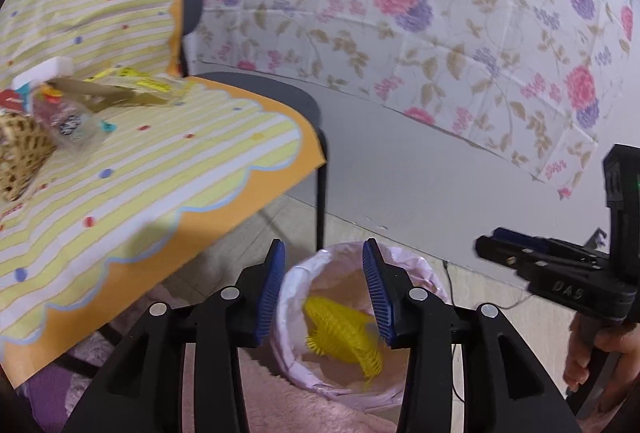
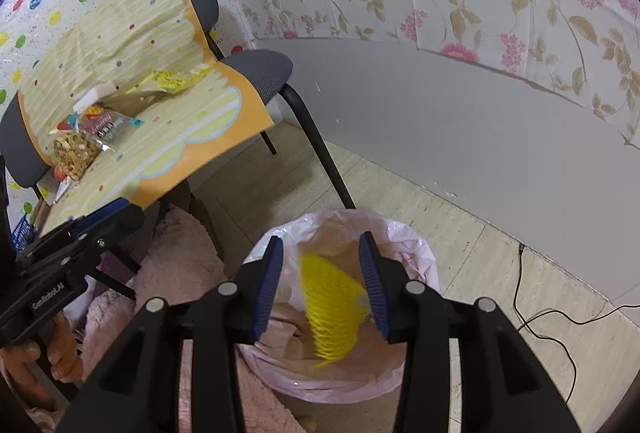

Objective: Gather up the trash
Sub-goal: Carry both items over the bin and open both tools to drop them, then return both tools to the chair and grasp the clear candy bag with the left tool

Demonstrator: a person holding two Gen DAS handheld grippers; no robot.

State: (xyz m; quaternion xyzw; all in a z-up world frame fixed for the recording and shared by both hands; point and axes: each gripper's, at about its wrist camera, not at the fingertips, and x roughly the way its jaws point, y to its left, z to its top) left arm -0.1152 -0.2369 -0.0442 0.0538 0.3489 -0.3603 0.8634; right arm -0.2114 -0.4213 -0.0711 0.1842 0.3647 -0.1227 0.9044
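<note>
A yellow foam net (image 1: pixel 344 337) lies inside the trash bin lined with a pink bag (image 1: pixel 296 353), on the floor. It shows blurred in the right wrist view (image 2: pixel 330 309), inside the same bin (image 2: pixel 416 245). My left gripper (image 1: pixel 325 293) is open and empty above the bin. My right gripper (image 2: pixel 322 285) is open above the bin, apart from the net. More trash lies on the striped cloth: a clear snack wrapper (image 1: pixel 70 125), a brown paper piece (image 1: pixel 108 93) and a yellow net (image 1: pixel 144 79).
The cloth (image 1: pixel 160 185) covers dark chairs (image 1: pixel 264 89) at the left. A wicker basket (image 1: pixel 20 149) sits at the cloth's left end. A pink fluffy rug (image 2: pixel 180 273) lies beside the bin. A black cable (image 2: pixel 560 321) runs on the floor at the right.
</note>
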